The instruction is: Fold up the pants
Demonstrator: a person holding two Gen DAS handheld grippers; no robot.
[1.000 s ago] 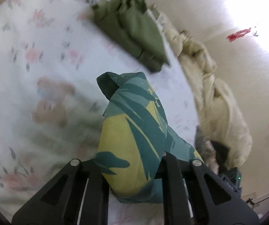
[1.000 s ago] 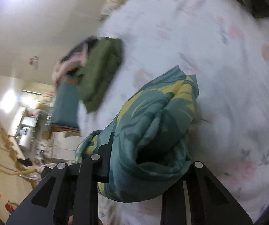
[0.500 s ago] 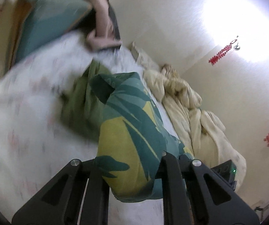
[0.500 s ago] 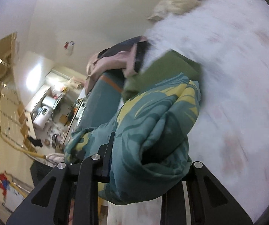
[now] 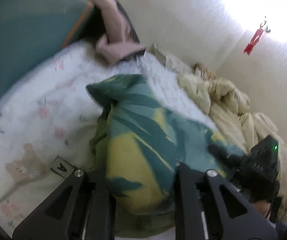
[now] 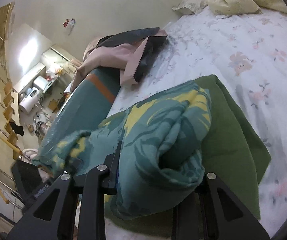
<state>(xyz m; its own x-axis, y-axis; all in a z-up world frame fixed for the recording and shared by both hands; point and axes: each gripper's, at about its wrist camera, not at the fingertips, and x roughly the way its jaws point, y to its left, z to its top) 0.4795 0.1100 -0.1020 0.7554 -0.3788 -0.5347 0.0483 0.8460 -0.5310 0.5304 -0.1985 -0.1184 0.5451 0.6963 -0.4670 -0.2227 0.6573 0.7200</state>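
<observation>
The folded teal-and-yellow leaf-print pants (image 5: pixel 139 140) are held between both grippers. My left gripper (image 5: pixel 141 182) is shut on one end of the bundle. My right gripper (image 6: pixel 155 176) is shut on the other end, which shows in the right wrist view (image 6: pixel 163 132). The bundle sits right over a folded olive-green garment (image 6: pixel 235 132) on the floral bedsheet (image 6: pixel 263 46); a green edge also shows under it in the left wrist view (image 5: pixel 98 132). The right gripper's body (image 5: pixel 263 166) shows at the right of the left view.
A pink and black cloth (image 6: pixel 135 54) drapes over the teal footboard (image 6: pixel 87 104) at the bed's edge. A crumpled cream duvet (image 5: pixel 233 104) lies along the wall. A small "A" tag (image 5: pixel 61 167) lies on the sheet. A cluttered room lies beyond the footboard.
Both grippers have carried the leaf-print pants across the bed to the olive-green garment and lowered them over it. The footboard and pink cloth are now much nearer.
</observation>
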